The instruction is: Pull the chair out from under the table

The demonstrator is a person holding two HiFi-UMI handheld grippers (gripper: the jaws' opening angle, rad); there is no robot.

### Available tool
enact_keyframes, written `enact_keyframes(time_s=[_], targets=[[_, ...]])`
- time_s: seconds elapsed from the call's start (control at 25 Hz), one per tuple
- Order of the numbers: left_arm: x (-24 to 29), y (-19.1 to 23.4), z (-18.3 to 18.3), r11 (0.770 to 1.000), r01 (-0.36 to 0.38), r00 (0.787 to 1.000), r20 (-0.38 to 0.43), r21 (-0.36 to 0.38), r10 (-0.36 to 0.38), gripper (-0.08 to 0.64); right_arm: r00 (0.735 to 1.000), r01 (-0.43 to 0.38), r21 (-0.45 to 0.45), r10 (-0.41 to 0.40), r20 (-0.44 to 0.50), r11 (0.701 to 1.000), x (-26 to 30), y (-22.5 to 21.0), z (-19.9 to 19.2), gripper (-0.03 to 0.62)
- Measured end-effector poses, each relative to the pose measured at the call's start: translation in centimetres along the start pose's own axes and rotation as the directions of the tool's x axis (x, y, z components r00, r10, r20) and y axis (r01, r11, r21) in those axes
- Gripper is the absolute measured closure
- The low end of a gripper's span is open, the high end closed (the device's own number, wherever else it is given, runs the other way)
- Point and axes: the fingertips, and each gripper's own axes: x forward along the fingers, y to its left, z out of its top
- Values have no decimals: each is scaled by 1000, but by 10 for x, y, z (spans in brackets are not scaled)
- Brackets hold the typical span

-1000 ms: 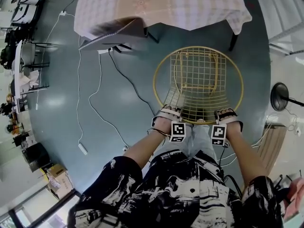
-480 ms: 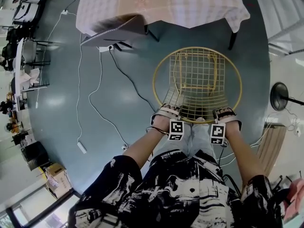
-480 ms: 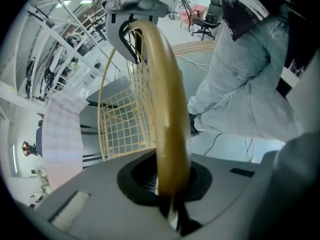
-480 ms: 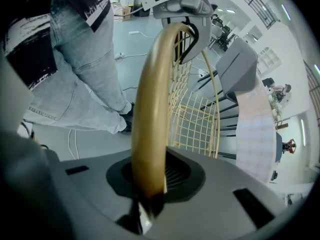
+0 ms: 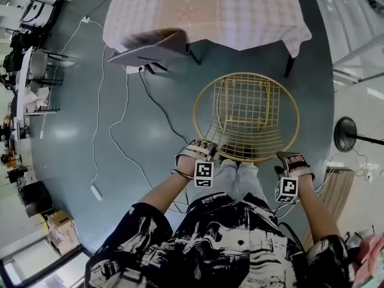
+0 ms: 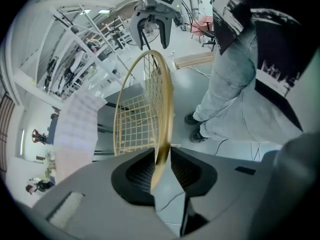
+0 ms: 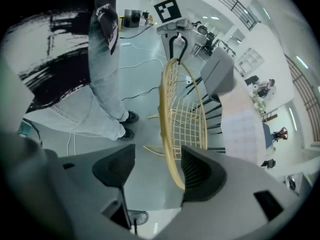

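Evidently got the chair (image 5: 246, 116) out, mid-frame below the desk (image 5: 240, 17) at top; easing off its rim (image 6: 167, 109), left hand-held gripper (image 6: 162, 159) opening a crack, right hand-held gripper (image 7: 157, 166) opening wider, rim loose between each; only withdrawal left.

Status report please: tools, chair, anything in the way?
Left tool, right tool: jaws opening, rim of the gold wire chair between them, not gripped. Chair clear of the table. White cable on floor beside it, not touching.
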Motion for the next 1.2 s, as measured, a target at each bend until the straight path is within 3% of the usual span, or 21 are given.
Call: enact_keyframes(time_s=[0.08, 0.16, 0.2, 0.24, 0.28, 0.36, 0.44, 0.48, 0.52, 0.56, 0.64, 0.72, 0.8, 0.88, 0.96, 1.08, 1.2], targets=[[-28, 9, -16, 998, -31, 1000, -4, -47, 31, 463, 998, 55, 82, -57, 20, 995, -37, -15, -6, 313], [-64, 38, -30, 984, -96, 995, 4, -149, 98, 479, 988, 129, 237, -146, 56, 963, -79, -54, -6, 314], [-85, 61, -34, 964, -141, 989, 14, -226, 148, 485, 975, 171, 329, -208, 82, 929, -101, -82, -4, 314], [-107, 88, -36, 929, -191, 977, 29, -317, 211, 497, 952, 209, 423, -282, 116, 881, -123, -114, 0, 321], [-131, 119, -35, 878, -240, 958, 47, -413, 284, 500, 918, 234, 518, -363, 160, 822, -147, -148, 6, 333], [-184, 181, -25, 738, -291, 892, 107, -609, 439, 506, 810, 210, 694, -520, 270, 689, -202, -216, 25, 345], [-246, 236, -6, 594, -249, 792, 193, -765, 580, 509, 657, 104, 808, -650, 382, 580, -268, -274, 49, 371], [-278, 261, 6, 544, -211, 730, 239, -812, 641, 512, 574, 42, 836, -698, 429, 548, -302, -299, 61, 375], [-311, 284, 18, 515, -181, 663, 283, -838, 693, 512, 496, -10, 848, -734, 464, 529, -333, -322, 73, 400], [-342, 304, 30, 504, -163, 596, 323, -848, 735, 514, 429, -48, 853, -761, 487, 519, -363, -342, 84, 437], [-399, 328, 54, 513, -155, 481, 390, -844, 786, 521, 332, -77, 860, -801, 499, 504, -411, -370, 103, 494], [-441, 337, 74, 531, -143, 399, 443, -835, 803, 534, 281, -66, 875, -832, 477, 479, -444, -381, 116, 543], [-468, 340, 87, 546, -103, 348, 484, -831, 802, 547, 266, -40, 886, -849, 456, 463, -462, -381, 126, 569], [-483, 341, 96, 558, -51, 319, 516, -828, 795, 554, 268, -15, 880, -846, 461, 475, -470, -375, 136, 581], [-491, 341, 102, 561, -18, 302, 530, -828, 792, 554, 262, -4, 867, -837, 481, 498, -476, -368, 144, 589], [-498, 337, 104, 552, -21, 295, 522, -834, 800, 555, 267, 9, 864, -834, 484, 504, -478, -362, 146, 589], [-495, 329, 104, 542, -31, 303, 509, -840, 806, 555, 295, 11, 878, -841, 454, 478, -471, -359, 140, 591]])
